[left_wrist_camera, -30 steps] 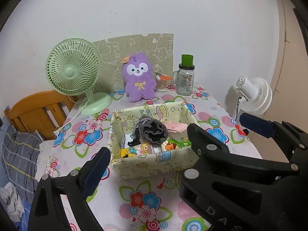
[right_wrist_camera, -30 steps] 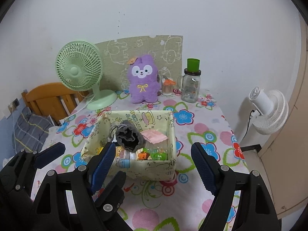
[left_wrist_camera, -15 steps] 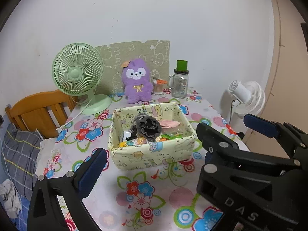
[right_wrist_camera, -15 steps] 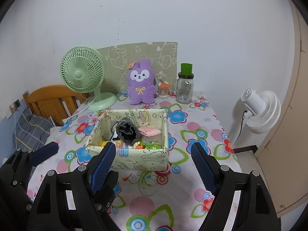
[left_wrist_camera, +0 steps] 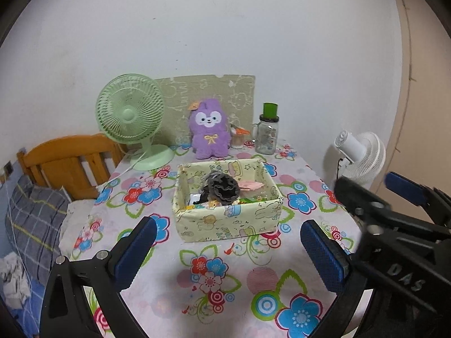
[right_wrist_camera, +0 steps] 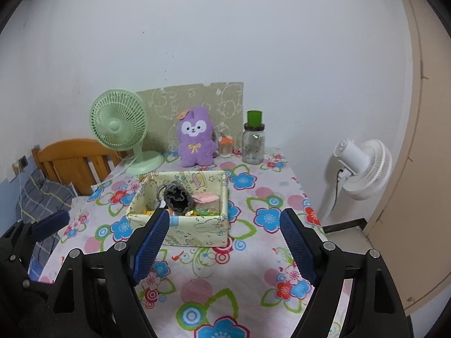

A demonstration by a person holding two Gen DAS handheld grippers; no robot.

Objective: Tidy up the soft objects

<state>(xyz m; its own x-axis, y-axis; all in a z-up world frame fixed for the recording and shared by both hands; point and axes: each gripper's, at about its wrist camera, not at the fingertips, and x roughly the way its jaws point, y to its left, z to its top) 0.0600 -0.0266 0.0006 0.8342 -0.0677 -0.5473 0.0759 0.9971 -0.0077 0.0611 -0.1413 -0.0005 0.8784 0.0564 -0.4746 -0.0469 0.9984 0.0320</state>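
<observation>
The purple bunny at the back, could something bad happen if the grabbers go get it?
Maybe. The purple bunny sits behind the fabric box, so a low reach could nudge the box. A small cup and a glass jar stand close beside it and could tip. The green fan is near its other side. Both the left gripper and the right gripper are open and empty.
</observation>
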